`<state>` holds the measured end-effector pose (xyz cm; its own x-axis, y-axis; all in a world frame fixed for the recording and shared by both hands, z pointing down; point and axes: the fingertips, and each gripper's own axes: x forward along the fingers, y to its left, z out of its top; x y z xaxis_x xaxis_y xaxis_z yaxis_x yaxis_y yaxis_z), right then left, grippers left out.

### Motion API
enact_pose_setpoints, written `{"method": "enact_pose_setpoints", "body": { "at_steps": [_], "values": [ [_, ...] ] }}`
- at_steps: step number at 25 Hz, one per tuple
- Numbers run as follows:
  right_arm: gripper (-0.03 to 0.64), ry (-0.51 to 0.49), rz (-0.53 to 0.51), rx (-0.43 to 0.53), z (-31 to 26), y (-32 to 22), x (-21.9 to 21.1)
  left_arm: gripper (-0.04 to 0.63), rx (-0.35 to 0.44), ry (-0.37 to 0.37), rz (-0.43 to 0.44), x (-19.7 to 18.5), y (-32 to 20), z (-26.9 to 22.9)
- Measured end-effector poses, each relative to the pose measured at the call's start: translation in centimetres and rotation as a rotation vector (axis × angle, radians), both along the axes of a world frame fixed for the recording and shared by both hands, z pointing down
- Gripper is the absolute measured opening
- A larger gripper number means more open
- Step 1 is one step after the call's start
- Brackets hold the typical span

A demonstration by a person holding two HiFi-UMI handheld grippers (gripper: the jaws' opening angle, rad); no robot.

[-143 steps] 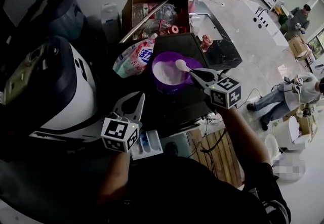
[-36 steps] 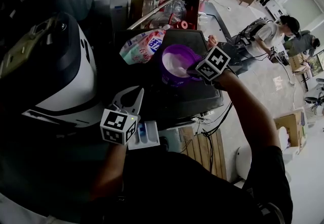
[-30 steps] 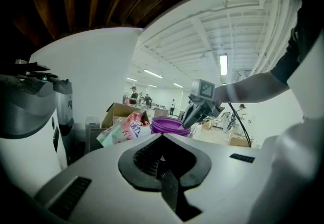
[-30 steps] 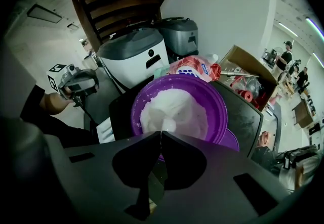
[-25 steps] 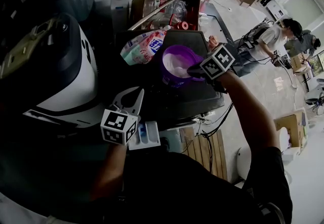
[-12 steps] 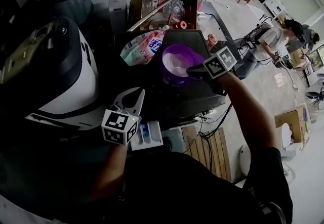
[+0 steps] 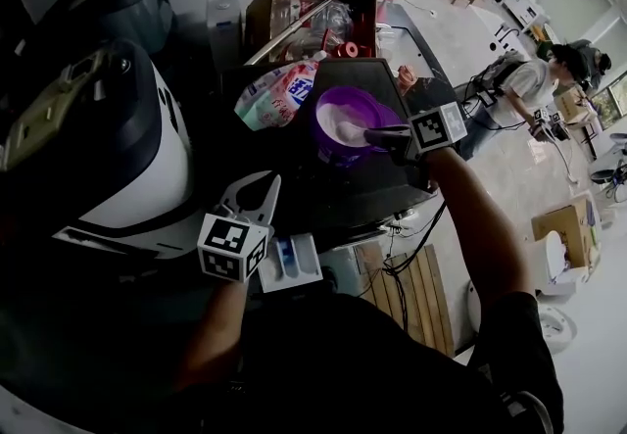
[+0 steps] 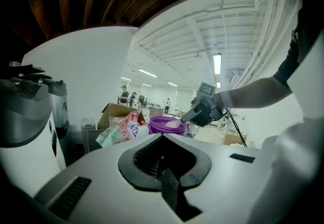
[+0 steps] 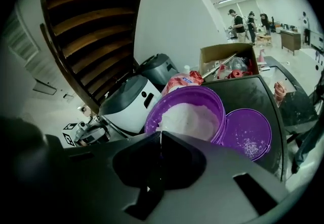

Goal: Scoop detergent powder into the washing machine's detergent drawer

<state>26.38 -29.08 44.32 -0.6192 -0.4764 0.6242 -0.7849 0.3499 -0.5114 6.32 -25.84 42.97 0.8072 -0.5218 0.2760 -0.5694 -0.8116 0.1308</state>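
A purple tub (image 7: 328,150) of white powder (image 9: 190,117) stands on a black tabletop (image 7: 333,197). My right gripper (image 7: 380,135) is shut on the handle of a white spoon (image 7: 351,131), whose bowl lies in the powder at the tub's right side. In the right gripper view the right gripper (image 9: 161,136) looks straight down into the tub (image 9: 202,94). My left gripper (image 7: 265,185) hangs shut and empty near the washing machine (image 7: 137,148). The white detergent drawer (image 7: 291,261) with blue compartments sticks out just right of it. The left gripper (image 8: 162,136) faces the tub (image 8: 162,126) and spoon (image 8: 174,123).
The tub's purple lid (image 9: 248,134) lies right of the tub. A pink and white detergent bag (image 7: 274,94) leans behind the tub on the left. A cardboard box (image 7: 309,6) of clutter stands at the back. People (image 7: 519,79) move about at the far right.
The right gripper has turned and drawn back to the right, so the spoon's bowl now shows in the powder. The left gripper and drawer have stayed put.
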Motion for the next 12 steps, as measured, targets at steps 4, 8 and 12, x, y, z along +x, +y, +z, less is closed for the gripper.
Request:
{"method": "enact_pose_setpoints", "body": {
  "at_steps": [4, 8, 12],
  "values": [
    [0.020, -0.088, 0.097, 0.030, -0.7, 0.0, 0.2, 0.008, 0.008, 0.000, 0.018, -0.7, 0.1, -0.3],
    [0.020, -0.148, 0.164, 0.055, -0.9, 0.4, 0.0, 0.008, 0.024, 0.002, 0.040, -1.4, 0.4, -0.4],
    [0.020, -0.160, 0.200, 0.075, -1.0, 0.7, 0.0, 0.008, 0.027, -0.009, 0.025, -2.4, 0.5, -0.8]
  ]
}}
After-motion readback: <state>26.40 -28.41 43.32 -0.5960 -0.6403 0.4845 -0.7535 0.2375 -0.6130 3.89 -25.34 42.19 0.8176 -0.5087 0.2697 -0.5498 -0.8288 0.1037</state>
